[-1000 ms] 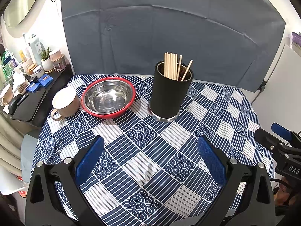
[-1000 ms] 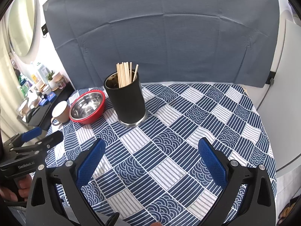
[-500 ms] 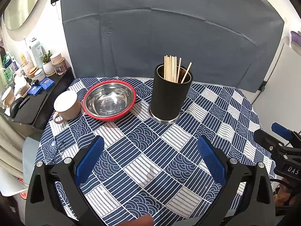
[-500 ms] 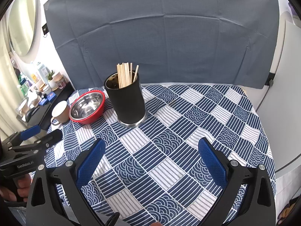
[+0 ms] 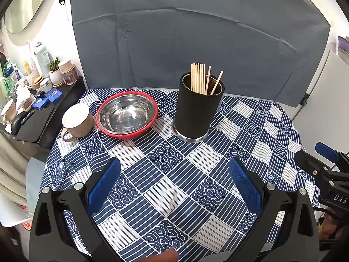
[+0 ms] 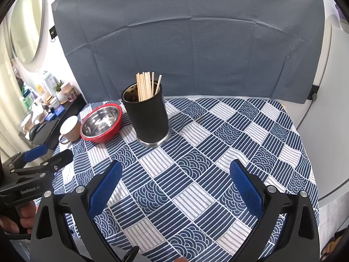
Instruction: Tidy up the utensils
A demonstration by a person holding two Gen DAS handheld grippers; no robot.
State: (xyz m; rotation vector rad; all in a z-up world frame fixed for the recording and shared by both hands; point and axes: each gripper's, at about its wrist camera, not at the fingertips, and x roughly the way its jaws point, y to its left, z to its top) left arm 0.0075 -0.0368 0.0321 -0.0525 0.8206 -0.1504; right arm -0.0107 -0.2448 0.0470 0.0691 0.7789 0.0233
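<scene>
A black cylindrical holder (image 5: 197, 109) stands upright at the far middle of the table with several wooden chopsticks (image 5: 201, 79) sticking out of it. It also shows in the right wrist view (image 6: 148, 118), chopsticks (image 6: 146, 86) inside. My left gripper (image 5: 174, 174) is open and empty, above the near part of the table, well short of the holder. My right gripper (image 6: 174, 174) is open and empty, also near the front. Each gripper shows at the edge of the other's view: the right one (image 5: 322, 159), the left one (image 6: 43, 155).
A steel bowl with a red rim (image 5: 127, 113) and a beige mug (image 5: 76, 120) sit left of the holder. The blue patterned tablecloth (image 5: 196, 159) covers the table. A black side shelf (image 5: 35, 122) with bottles and jars stands at the left. A grey backdrop (image 5: 196, 43) hangs behind.
The left gripper's view has pulled back and risen slightly, so the holder, bowl and mug sit a little farther away. The right gripper has barely moved. Both stay open.
</scene>
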